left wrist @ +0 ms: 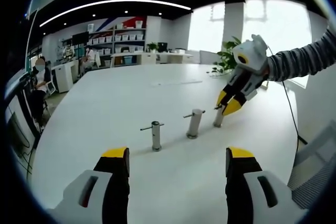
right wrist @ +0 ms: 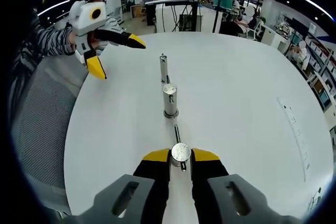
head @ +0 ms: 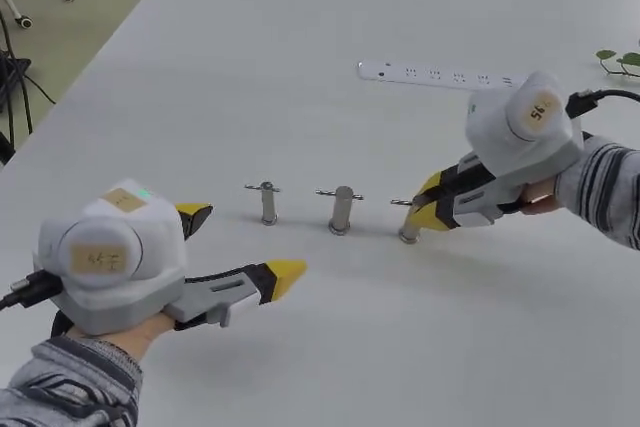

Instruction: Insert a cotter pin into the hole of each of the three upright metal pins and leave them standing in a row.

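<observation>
Between the yellow fingertips [right wrist: 157, 156] of the right gripper [right wrist: 181, 158] sits a short silver metal pin [right wrist: 181, 152], squeezed tight, thin cotter pin [right wrist: 177, 131] poking through it. Meanwhile the left gripper [left wrist: 178, 157] hangs wide open, well short of the other two upright pins [left wrist: 156, 135] on the white table [head: 300, 67].

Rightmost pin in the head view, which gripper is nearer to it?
Right. The right gripper has its jaws closed on either side of the rightmost pin. The left gripper is open and well apart from it, down by the leftmost pin.
</observation>
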